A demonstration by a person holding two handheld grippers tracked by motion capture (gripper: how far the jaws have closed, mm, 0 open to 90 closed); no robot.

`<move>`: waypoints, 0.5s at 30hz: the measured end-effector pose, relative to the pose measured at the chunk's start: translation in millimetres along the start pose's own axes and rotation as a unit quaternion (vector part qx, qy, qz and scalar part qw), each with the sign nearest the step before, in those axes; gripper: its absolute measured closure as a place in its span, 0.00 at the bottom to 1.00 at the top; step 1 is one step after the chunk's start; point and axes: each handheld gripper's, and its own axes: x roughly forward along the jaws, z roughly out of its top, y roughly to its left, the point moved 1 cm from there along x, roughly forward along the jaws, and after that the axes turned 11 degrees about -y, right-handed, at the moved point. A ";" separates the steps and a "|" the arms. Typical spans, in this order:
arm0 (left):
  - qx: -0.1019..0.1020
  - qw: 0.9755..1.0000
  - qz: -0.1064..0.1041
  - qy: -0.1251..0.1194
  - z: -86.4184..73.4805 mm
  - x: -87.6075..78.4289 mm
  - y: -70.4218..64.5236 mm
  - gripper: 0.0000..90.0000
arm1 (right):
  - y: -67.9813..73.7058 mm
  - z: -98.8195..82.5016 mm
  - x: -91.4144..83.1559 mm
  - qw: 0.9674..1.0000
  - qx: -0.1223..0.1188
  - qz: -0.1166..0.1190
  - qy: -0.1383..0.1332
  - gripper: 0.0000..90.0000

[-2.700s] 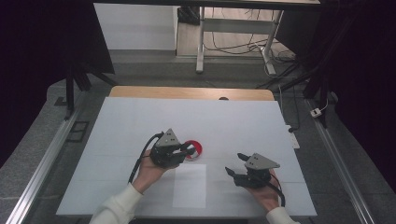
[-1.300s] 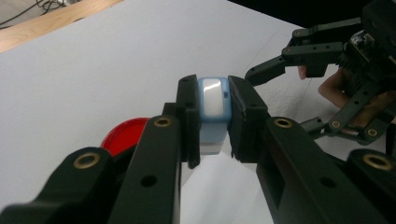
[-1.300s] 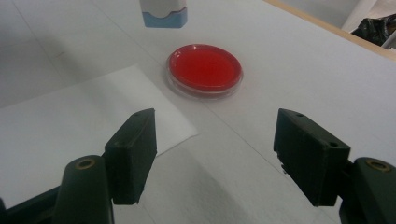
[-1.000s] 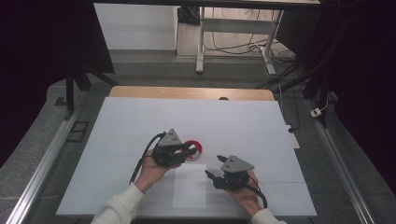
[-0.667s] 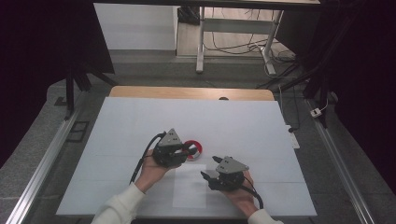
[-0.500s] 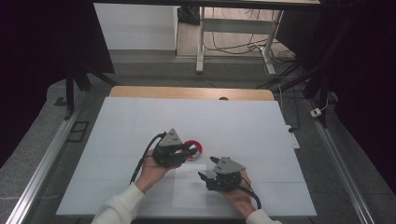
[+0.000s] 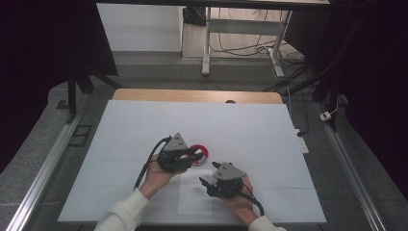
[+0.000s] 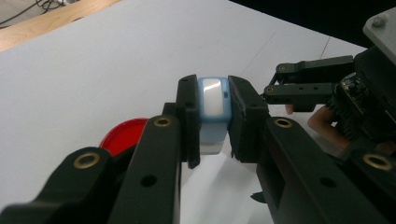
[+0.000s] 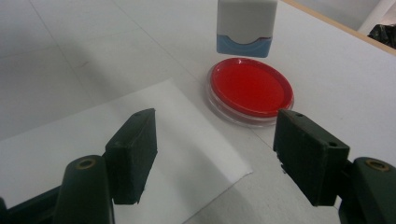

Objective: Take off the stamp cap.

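While left gripper [image 8: 212, 121] pinches blue-white stamp [image 8: 213, 109] above red ink pad [image 9: 250, 89], my right gripper [image 9: 215, 154] spread, near paper sheet [image 9: 93, 135]; tilted stamp may ink unevenly, paper may slide.

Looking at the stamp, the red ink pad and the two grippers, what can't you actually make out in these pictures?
- Stamp: left gripper view, its sides are hidden by the left gripper jaws clamping it; its underside faces away.
- Stamp top: right gripper view, cut off by the top edge.
- Ink pad: high view, partly covered by the left gripper.
- Right gripper, open: any marks on the paper cannot be told.
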 end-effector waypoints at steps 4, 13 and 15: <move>0.000 1.000 0.000 0.000 -0.4 0.3 -0.2 0.84 | 0.7 0.3 2.5 1.000 0.003 -0.006 -0.002 0.34; -0.001 1.000 -0.001 0.003 -1.4 2.3 -0.8 0.84 | 0.5 4.8 5.5 0.999 0.001 -0.028 -0.018 0.38; 0.000 1.000 -0.002 0.004 -1.5 2.4 -0.8 0.84 | 1.5 6.1 6.9 0.999 0.000 -0.030 -0.022 0.39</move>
